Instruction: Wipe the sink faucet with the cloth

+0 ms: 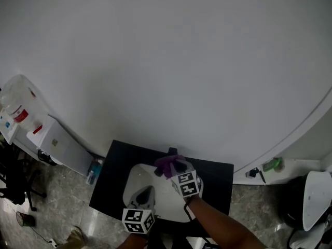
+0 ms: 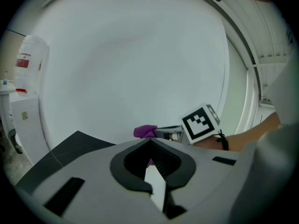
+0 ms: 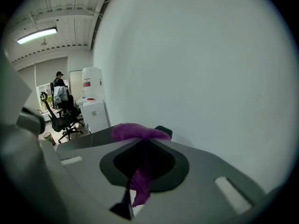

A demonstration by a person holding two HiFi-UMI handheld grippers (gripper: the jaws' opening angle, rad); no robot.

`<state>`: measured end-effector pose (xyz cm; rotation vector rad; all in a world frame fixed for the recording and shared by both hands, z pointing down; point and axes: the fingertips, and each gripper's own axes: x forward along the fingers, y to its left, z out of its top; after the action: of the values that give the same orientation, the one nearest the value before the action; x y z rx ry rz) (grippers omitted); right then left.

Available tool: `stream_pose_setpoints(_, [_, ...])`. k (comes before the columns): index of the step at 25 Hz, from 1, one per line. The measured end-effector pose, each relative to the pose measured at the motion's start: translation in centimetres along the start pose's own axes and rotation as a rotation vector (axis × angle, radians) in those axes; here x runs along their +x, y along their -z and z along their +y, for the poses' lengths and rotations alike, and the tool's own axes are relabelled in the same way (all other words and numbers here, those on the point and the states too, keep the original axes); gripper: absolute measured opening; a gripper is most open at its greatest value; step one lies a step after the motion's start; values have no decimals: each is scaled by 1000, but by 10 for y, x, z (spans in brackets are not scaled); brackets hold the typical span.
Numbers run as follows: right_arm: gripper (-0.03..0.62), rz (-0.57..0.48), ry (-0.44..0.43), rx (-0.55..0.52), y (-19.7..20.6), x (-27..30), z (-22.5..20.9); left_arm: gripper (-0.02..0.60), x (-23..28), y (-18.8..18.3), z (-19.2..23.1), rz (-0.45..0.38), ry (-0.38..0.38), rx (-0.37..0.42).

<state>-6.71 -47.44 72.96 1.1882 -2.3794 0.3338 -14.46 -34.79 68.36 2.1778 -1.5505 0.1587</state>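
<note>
The right gripper was clamped on the cloth, which was bunched at its jaw tips with the faucet just beyond. The left gripper had its jaws together and empty, over the sink.

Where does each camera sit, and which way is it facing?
Head view: on the person's head, facing steeply down at the sink; shows the left gripper, the right gripper and the right forearm.
Left gripper view: on the left gripper, facing across the counter to the wall; shows its own shut jaws.
Right gripper view: on the right gripper, facing the faucet; shows its jaws shut on the purple cloth.
Shared: all three show the purple cloth.
</note>
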Motion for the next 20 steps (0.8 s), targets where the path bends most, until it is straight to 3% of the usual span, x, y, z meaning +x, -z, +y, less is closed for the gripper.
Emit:
stream_pose_setpoints(5, [29,36,-48,1,26,-28,28,5,-2,-7,-7,5,13,11])
stream_pose_setpoints(10, [29,-27,1,-17,-24,-10,-8,5,-1,-16,-14,-1,14,36])
stream_pose_setpoints(14, [29,21,-6,-43,-32,29,-15,5,0,-12,-7,10,-3,36])
stream_pose_setpoints(20, [29,50,-134,-58,26,1,63,5,-5,-7,3,11,-25,13])
